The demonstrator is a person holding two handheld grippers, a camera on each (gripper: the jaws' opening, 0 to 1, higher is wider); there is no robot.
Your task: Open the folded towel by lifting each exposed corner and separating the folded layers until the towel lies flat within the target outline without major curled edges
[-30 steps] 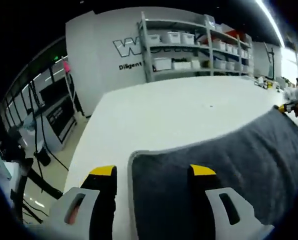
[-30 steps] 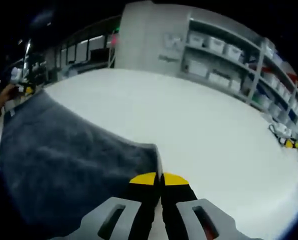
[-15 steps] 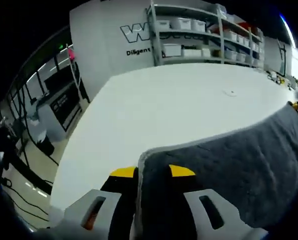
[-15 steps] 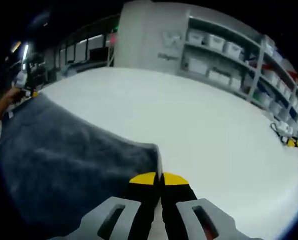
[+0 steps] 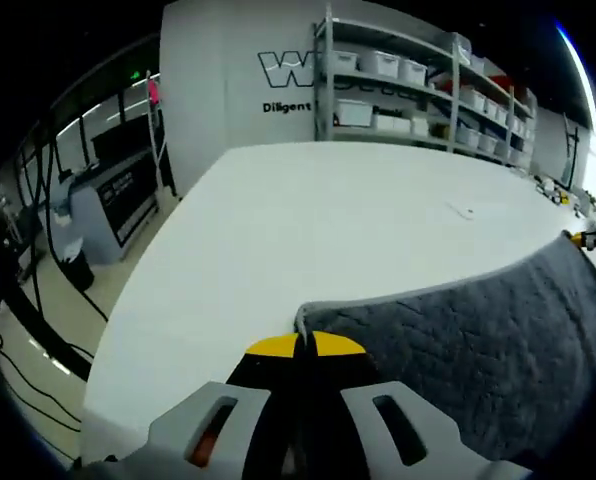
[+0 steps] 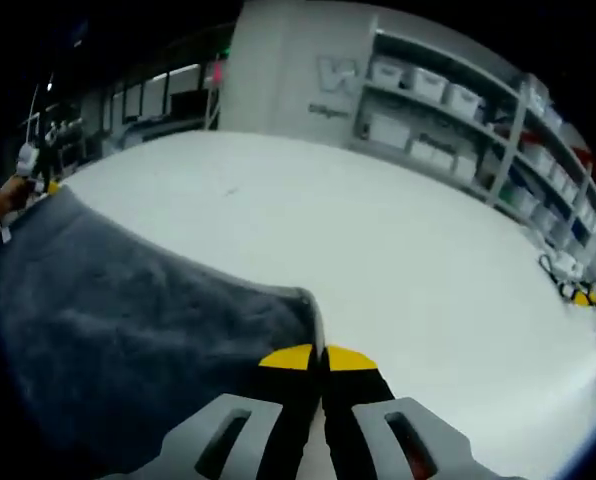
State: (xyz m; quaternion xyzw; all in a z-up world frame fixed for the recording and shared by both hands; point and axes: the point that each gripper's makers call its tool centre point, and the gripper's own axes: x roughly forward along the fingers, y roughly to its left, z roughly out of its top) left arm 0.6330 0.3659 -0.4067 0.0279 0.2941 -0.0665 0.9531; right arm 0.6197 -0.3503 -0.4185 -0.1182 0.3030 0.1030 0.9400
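A: Left gripper view: bright, even overhead light. A long white ceiling light strip [image 5: 581, 70] glares at upper right; the broad white tabletop [image 5: 308, 220] is near washed out.

B: Right gripper view: dimmer, bluish cast. The dark grey quilted towel [image 6: 118, 330] reads soft, weave smeared.

A: Fisheye bending strong at edges; the grey metal shelving with white bins [image 5: 418, 95] curves. Far detail soft, lettering partly legible.
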